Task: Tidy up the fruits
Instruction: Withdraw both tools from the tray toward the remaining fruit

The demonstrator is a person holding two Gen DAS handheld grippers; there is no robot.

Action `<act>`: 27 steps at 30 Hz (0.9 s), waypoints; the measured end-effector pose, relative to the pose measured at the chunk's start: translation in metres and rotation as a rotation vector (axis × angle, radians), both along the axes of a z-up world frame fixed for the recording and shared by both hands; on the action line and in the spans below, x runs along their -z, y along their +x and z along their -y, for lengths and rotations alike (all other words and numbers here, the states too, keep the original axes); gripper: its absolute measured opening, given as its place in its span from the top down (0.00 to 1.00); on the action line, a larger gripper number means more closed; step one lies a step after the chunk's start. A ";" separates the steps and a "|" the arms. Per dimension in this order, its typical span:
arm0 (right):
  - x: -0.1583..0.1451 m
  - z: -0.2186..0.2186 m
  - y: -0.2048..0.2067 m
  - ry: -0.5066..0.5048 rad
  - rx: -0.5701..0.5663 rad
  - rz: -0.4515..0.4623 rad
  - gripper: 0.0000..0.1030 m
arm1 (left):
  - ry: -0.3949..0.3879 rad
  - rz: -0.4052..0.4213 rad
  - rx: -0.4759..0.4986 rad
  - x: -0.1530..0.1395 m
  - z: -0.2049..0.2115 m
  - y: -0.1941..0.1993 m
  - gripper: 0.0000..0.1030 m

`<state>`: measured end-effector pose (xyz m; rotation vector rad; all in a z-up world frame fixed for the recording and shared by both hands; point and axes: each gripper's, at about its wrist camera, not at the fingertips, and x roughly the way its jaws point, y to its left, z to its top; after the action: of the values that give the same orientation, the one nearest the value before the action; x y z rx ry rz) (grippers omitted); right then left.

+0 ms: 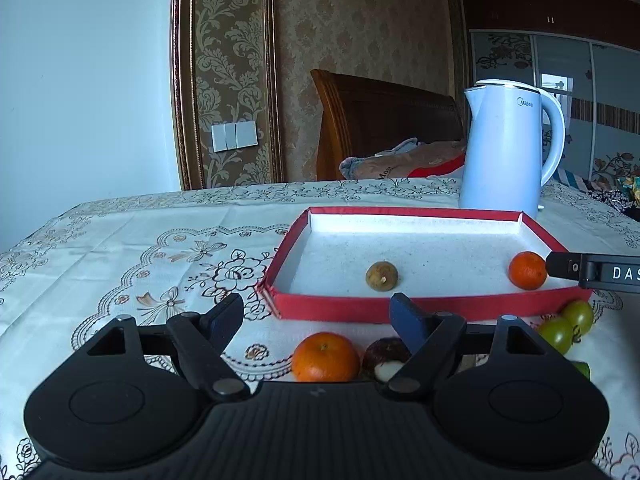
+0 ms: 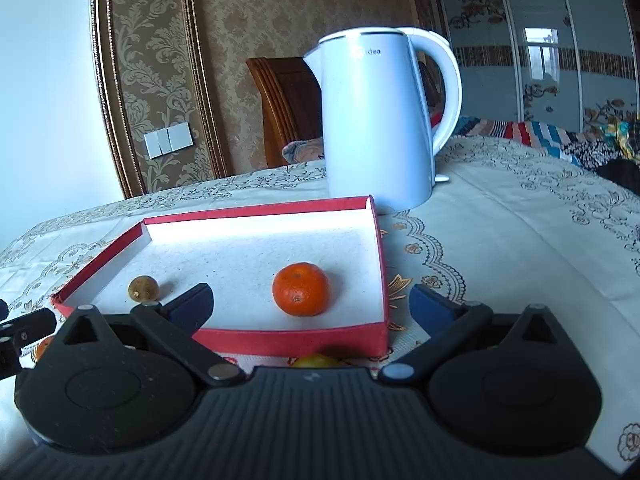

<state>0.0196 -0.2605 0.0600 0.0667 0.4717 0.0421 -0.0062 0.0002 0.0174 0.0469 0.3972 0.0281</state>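
Observation:
A red-rimmed box lid [image 1: 280,256] [image 2: 376,240] lies on the table. A small brown fruit [image 1: 381,276] [image 2: 143,288] and a tangerine [image 1: 527,270] [image 2: 301,289] lie in it. My left gripper [image 1: 318,316] is open and empty above a second tangerine [image 1: 325,357] and a dark red fruit [image 1: 386,354] in front of the box. Two green fruits [image 1: 566,326] lie at the right. My right gripper [image 2: 312,304] is open and empty just short of the boxed tangerine, above a yellow-green fruit [image 2: 316,361]. Its finger [image 1: 592,272] shows in the left wrist view.
A white electric kettle [image 1: 508,148] [image 2: 380,120] stands right behind the box. An embroidered tablecloth [image 1: 140,248] [image 2: 520,232] covers the table. A wooden headboard [image 1: 380,120] and bedding lie beyond the far edge. The left gripper's side [image 2: 24,332] shows at the right wrist view's left edge.

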 end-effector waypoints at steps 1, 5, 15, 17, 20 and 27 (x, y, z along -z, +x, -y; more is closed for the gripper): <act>0.000 -0.001 -0.002 -0.010 -0.003 0.005 0.00 | -0.005 0.001 -0.001 0.000 -0.003 -0.003 0.22; -0.001 -0.005 -0.005 -0.028 -0.014 0.017 0.00 | -0.031 0.008 -0.012 0.001 -0.014 -0.013 0.22; 0.001 -0.004 -0.002 -0.023 -0.008 -0.005 0.00 | -0.060 -0.050 -0.002 0.005 -0.022 -0.011 0.19; 0.002 -0.004 -0.002 -0.022 -0.008 -0.008 0.00 | -0.040 -0.041 -0.002 0.006 -0.021 -0.016 0.19; 0.002 -0.004 -0.001 -0.020 -0.007 -0.014 0.00 | -0.025 -0.037 0.003 0.008 -0.022 -0.024 0.19; 0.003 -0.004 0.000 -0.021 -0.006 -0.022 0.00 | -0.023 -0.065 0.034 0.012 -0.028 -0.028 0.19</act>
<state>0.0197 -0.2568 0.0568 0.0453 0.4941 0.0423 -0.0347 0.0280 0.0052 0.0315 0.4616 -0.0121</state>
